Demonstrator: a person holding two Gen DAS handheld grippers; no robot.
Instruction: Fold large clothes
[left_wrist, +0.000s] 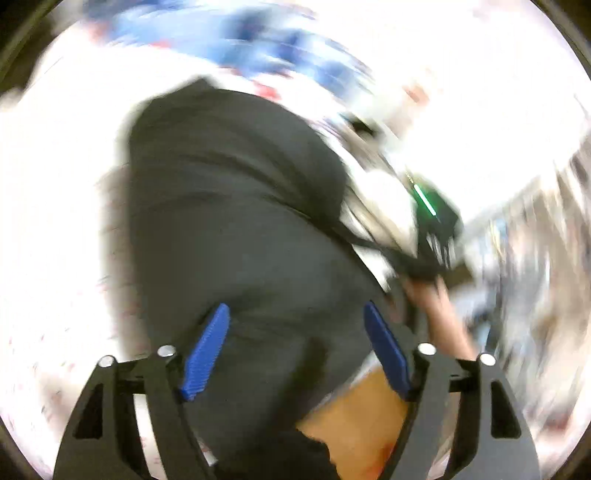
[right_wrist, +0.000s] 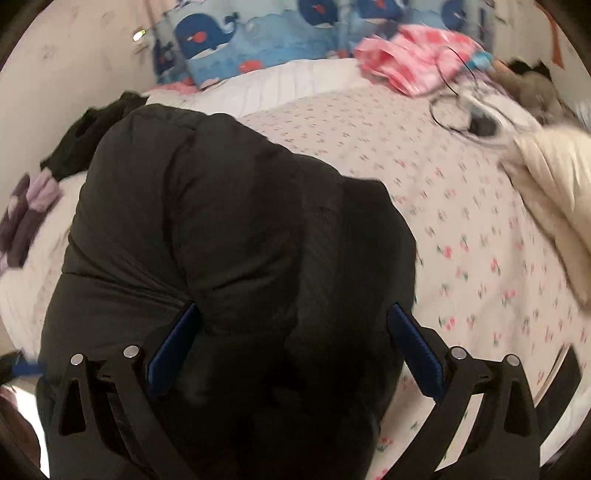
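I'm mid-fold: the black puffer jacket (right_wrist: 221, 240) lies bunched on the floral bed (right_wrist: 461, 229). Left gripper (left_wrist: 295, 350) and right gripper (right_wrist: 295, 350) both spread, holding nothing; next I need an edge pinched.

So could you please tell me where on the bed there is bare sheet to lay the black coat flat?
The floral sheet is bare between the black coat and the cream pillow. The far edge is crowded with pink clothes and cables; dark clothes crowd the left.

My bed (right_wrist: 461, 229) carried the black jacket (right_wrist: 229, 221) — plus a whale-print pillow (right_wrist: 236, 40) and pink clothes (right_wrist: 413, 59).
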